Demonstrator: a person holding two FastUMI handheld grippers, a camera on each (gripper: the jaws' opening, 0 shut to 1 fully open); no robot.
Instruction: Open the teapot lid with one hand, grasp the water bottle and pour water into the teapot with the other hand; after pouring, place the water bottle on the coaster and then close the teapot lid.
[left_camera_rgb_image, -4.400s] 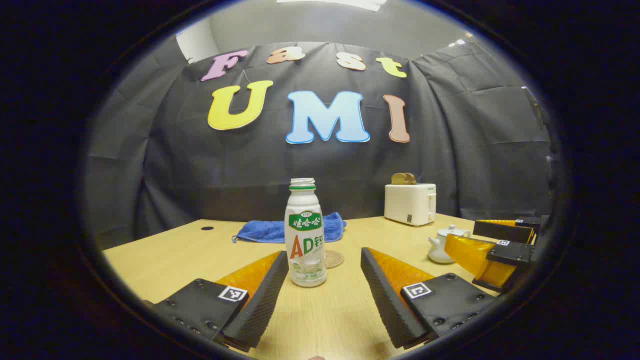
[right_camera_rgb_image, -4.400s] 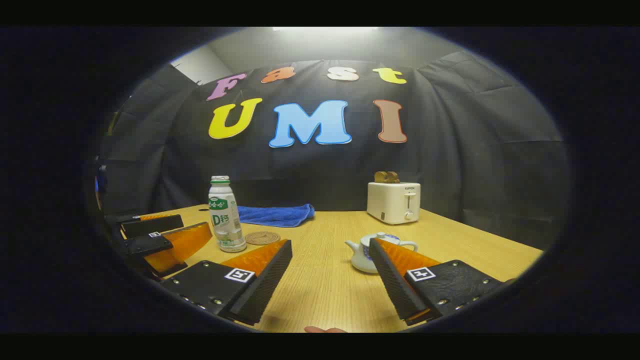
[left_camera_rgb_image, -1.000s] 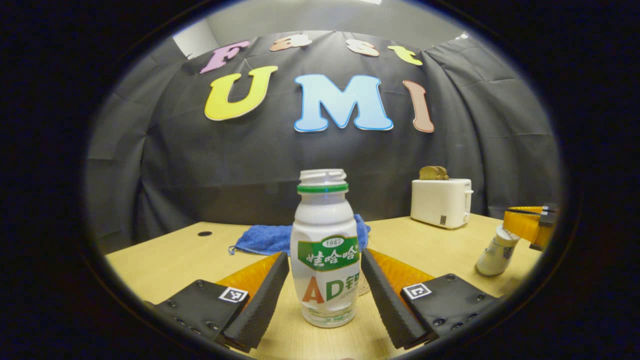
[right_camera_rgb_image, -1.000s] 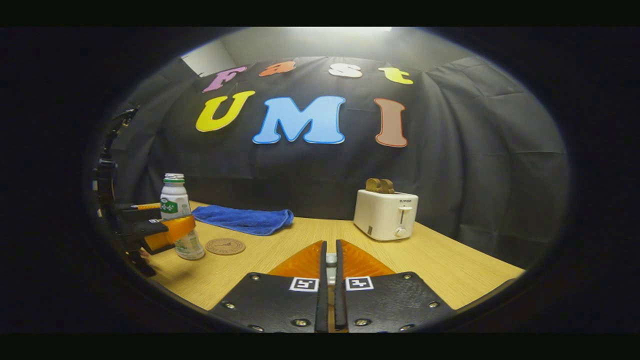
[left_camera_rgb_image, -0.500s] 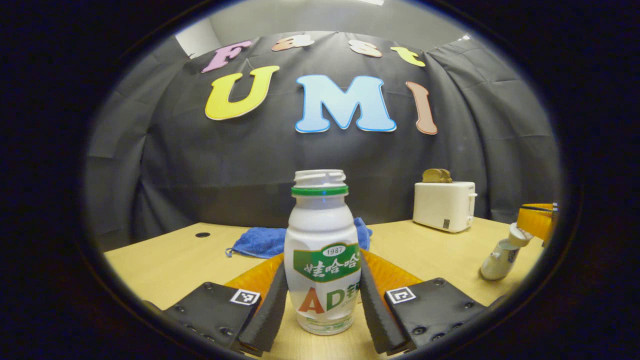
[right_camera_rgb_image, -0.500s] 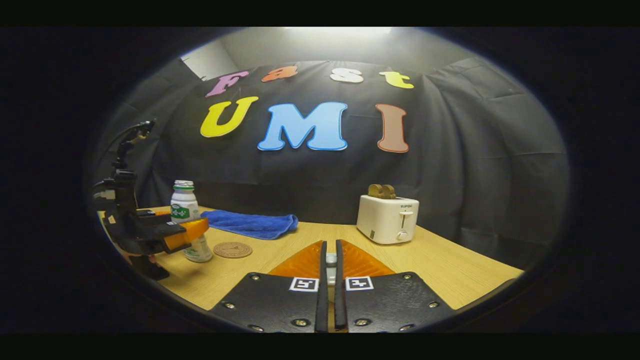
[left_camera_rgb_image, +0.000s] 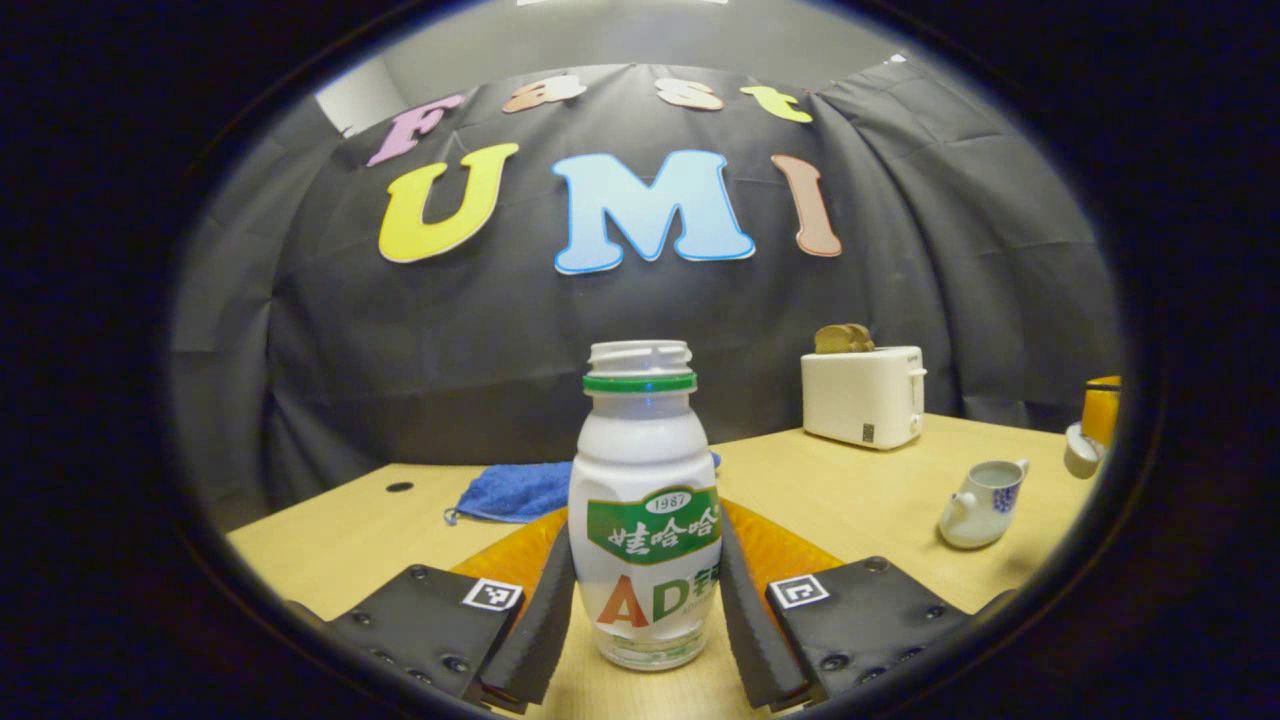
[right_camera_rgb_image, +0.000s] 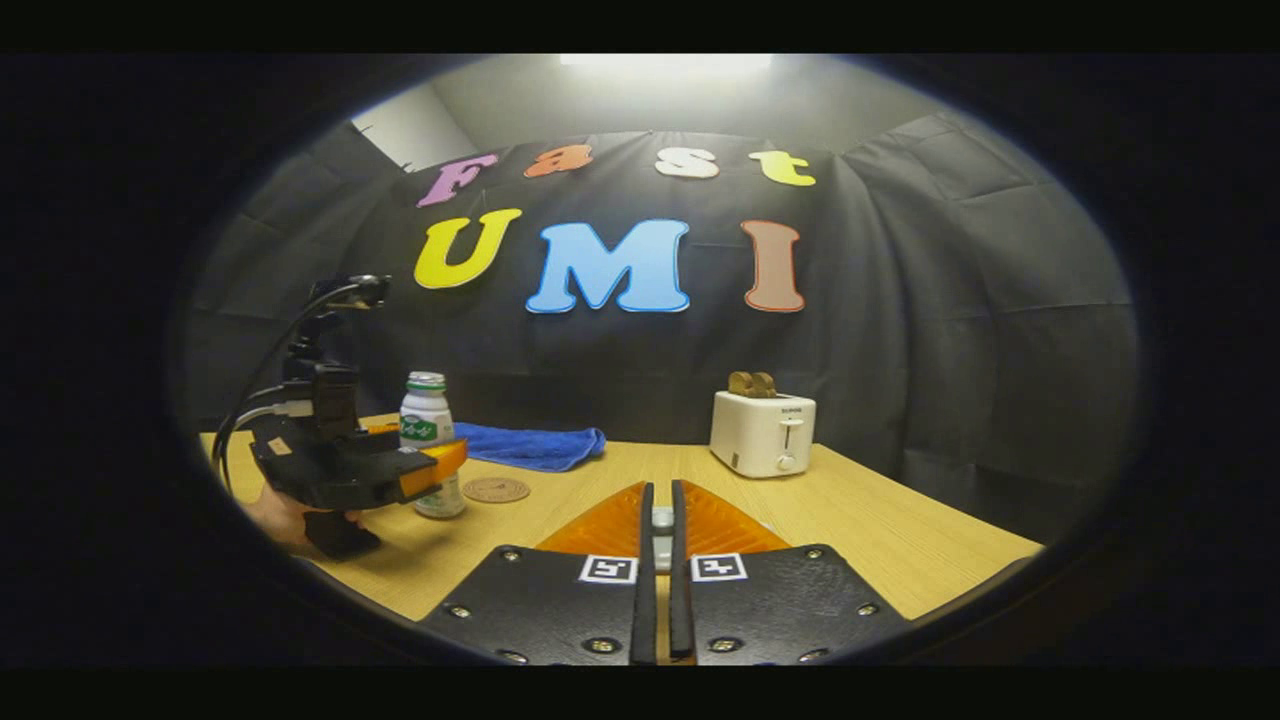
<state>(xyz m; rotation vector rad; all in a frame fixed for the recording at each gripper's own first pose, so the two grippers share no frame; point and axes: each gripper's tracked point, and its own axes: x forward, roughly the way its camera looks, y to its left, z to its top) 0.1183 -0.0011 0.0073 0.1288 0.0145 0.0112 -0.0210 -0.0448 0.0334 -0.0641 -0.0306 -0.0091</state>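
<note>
A white water bottle (left_camera_rgb_image: 642, 500) with a green band and no cap stands upright between my left gripper's (left_camera_rgb_image: 645, 560) fingers, which press on both its sides. In the right gripper view that bottle (right_camera_rgb_image: 427, 432) shows at the left, held by the left gripper (right_camera_rgb_image: 432, 466). A round coaster (right_camera_rgb_image: 496, 489) lies just right of it. The white teapot (left_camera_rgb_image: 980, 490) stands open on the table at the right. Above and right of it my right gripper (left_camera_rgb_image: 1098, 412) holds the lid (left_camera_rgb_image: 1079, 450). My right gripper (right_camera_rgb_image: 661, 492) is shut on the lid's small white knob (right_camera_rgb_image: 661, 518).
A white toaster (left_camera_rgb_image: 862, 396) with bread in it stands at the back right of the wooden table (left_camera_rgb_image: 860, 490). A blue cloth (left_camera_rgb_image: 515, 490) lies behind the bottle. A hand (right_camera_rgb_image: 280, 520) holds the left gripper from below.
My left gripper closed on the bottle. The right gripper lifted the lid up and off to the right; the teapot, tilted before, now stands upright and open.
</note>
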